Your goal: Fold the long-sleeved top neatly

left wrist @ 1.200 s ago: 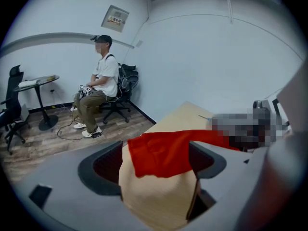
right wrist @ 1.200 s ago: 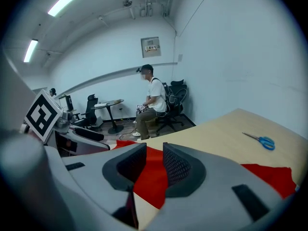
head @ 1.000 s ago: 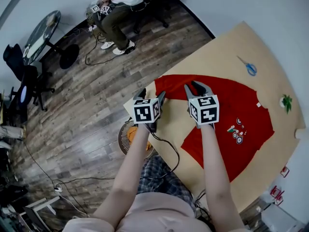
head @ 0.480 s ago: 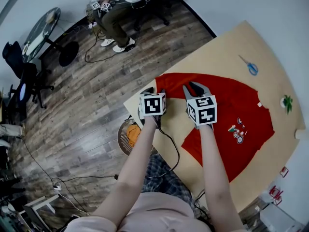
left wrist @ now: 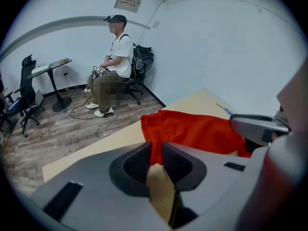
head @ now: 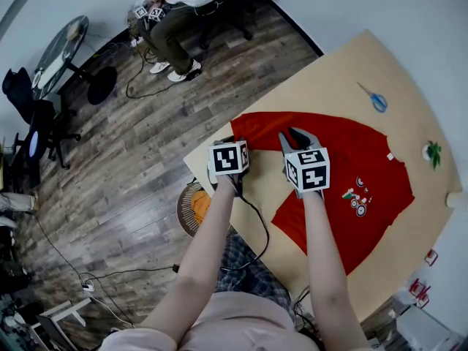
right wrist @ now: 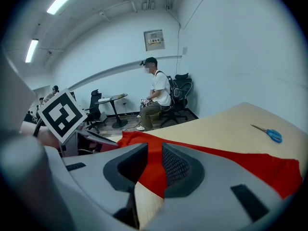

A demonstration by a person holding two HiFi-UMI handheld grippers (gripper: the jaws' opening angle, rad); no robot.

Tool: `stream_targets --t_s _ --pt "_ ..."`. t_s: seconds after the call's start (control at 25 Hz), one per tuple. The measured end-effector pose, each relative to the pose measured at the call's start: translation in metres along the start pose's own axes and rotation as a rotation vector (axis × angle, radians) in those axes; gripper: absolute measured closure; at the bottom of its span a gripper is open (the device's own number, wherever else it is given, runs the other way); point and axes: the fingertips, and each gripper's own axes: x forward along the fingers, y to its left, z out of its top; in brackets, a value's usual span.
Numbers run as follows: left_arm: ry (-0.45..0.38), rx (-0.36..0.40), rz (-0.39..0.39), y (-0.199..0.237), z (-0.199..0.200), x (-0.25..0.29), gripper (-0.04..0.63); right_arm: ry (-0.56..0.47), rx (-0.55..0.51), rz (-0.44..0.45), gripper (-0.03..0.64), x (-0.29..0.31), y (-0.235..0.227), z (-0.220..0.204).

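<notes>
Long-sleeved top (head: 351, 163) spread flat on the table (head: 351, 72). Your left gripper (head: 228, 142), at the garment's 9 o'clock edge, is closing narrow jaws on the red cloth. Your right gripper (head: 296, 137), just toward 3 o'clock, pinches the same edge. Paired holds likely keep the fold straight.

1. My left gripper (head: 229, 140) is at the sleeve end of the red top (head: 351, 163), its jaws closing with cloth between them.
2. My right gripper (head: 295, 136) grips the top's edge, near the left one.
3. The top lies spread on the tan table (head: 344, 75); blue scissors (head: 376, 100) lie well apart from it.
4. A seated person (head: 174, 9) is across the wooden floor (head: 131, 145).
</notes>
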Motion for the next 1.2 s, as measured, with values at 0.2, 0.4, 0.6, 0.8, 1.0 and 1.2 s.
stream_targets --t_s 0.2,0.4,0.6,0.8,1.0,1.2 --pt "-0.023 0.054 -0.013 -0.004 0.006 -0.003 0.568 -0.003 0.01 -0.015 0.522 -0.005 -0.009 -0.003" --pt "-0.096 0.063 -0.024 -0.011 0.023 -0.019 0.574 -0.02 0.032 -0.046 0.522 -0.019 -0.02 0.0" --pt "-0.188 0.089 -0.048 -0.029 0.06 -0.037 0.575 -0.034 0.063 -0.108 0.523 -0.036 -0.043 0.001" --pt "-0.265 0.136 -0.105 -0.065 0.092 -0.051 0.575 -0.053 0.106 -0.188 0.523 -0.063 -0.07 -0.004" --pt "-0.309 0.208 -0.165 -0.111 0.114 -0.058 0.575 -0.073 0.15 -0.284 0.526 -0.097 -0.099 -0.011" --pt "-0.344 0.308 -0.244 -0.168 0.128 -0.061 0.575 -0.082 0.199 -0.378 0.528 -0.137 -0.128 -0.028"
